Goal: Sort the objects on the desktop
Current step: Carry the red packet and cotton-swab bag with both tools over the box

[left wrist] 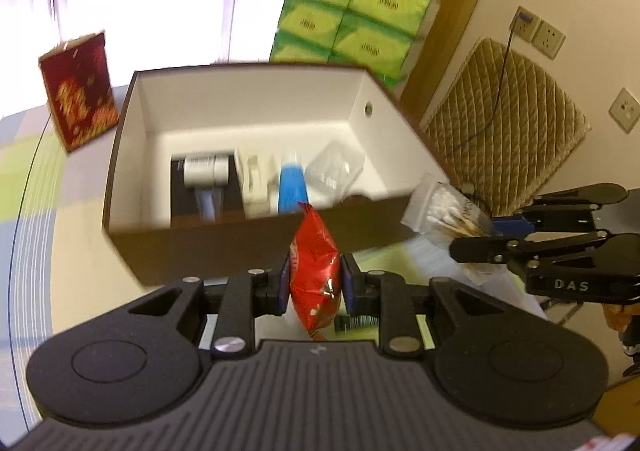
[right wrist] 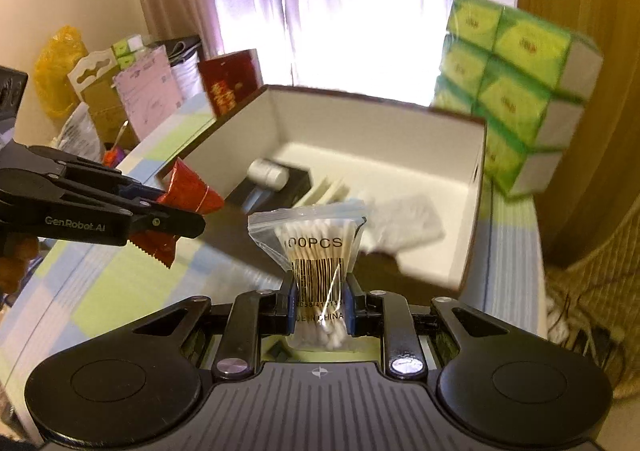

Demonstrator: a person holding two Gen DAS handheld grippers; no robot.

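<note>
The box (left wrist: 224, 247) stands open on the table (left wrist: 72, 251), brown outside, white inside, its near wall between both grippers and the hollow. Behind the box's far right corner rises a stack of green tissue packs (left wrist: 352, 11); a dark red carton (left wrist: 78, 91) stands off the box's left side, apart from it. The right half of the box floor is mostly bare, with a clear plastic pack (left wrist: 334, 169) lying there; the left half holds a white bottle (left wrist: 206, 171) on a black tray and a blue tube (left wrist: 292, 191) beside white cards.

The left gripper (left wrist: 316, 283) is clamped on a red foil packet (left wrist: 314, 271), crinkled and shiny with a serrated end, upright between the blue pads, just short of the box's near wall and above the table.

The right gripper (right wrist: 319, 303) is clamped on a clear zip bag of cotton swabs (right wrist: 310, 247), barcode facing the camera, zip end up. It hangs off the box's near right corner, to the right of the red packet, the two apart
</note>
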